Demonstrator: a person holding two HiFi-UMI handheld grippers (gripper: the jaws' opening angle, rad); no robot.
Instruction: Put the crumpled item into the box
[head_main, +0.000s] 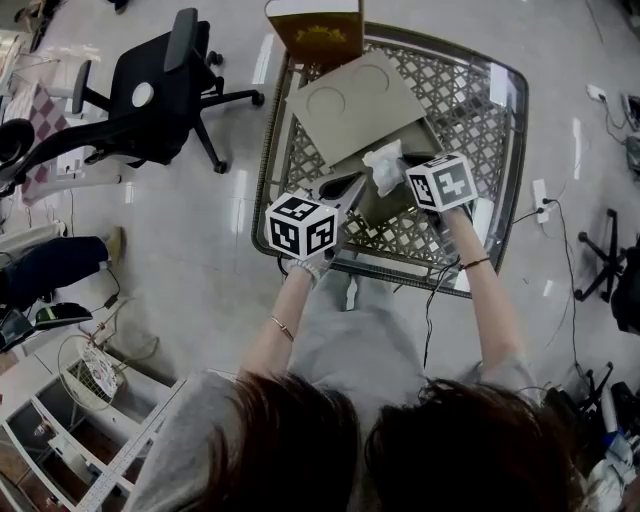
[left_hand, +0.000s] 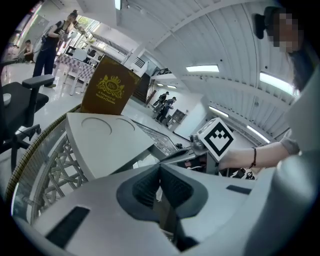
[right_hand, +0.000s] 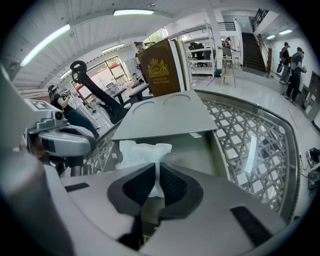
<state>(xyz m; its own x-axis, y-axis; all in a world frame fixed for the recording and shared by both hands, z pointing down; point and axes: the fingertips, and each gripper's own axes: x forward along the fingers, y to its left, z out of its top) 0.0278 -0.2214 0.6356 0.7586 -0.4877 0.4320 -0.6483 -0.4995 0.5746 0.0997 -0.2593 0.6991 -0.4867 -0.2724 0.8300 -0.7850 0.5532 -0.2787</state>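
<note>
The left gripper (head_main: 345, 190) is nearest. Its jaws are pressed together right at the near left edge of the box (head_main: 398, 205). It looks like it is there to stop the box sliding, but the views do not show if it really pinches the wall.

Just beside it, the right gripper (head_main: 400, 175) has its jaws clamped on the crumpled item (head_main: 383, 160), a soft white wad. The wad hangs over the open box and is not inside yet. It is held from above so it can drop straight in.

Behind, the lid (head_main: 355, 105) leans back and leaves the box open. The box sits on a worktop (head_main: 480, 140) with a criss-cross pattern. A brown carton (head_main: 315, 30) stands at the far edge.
</note>
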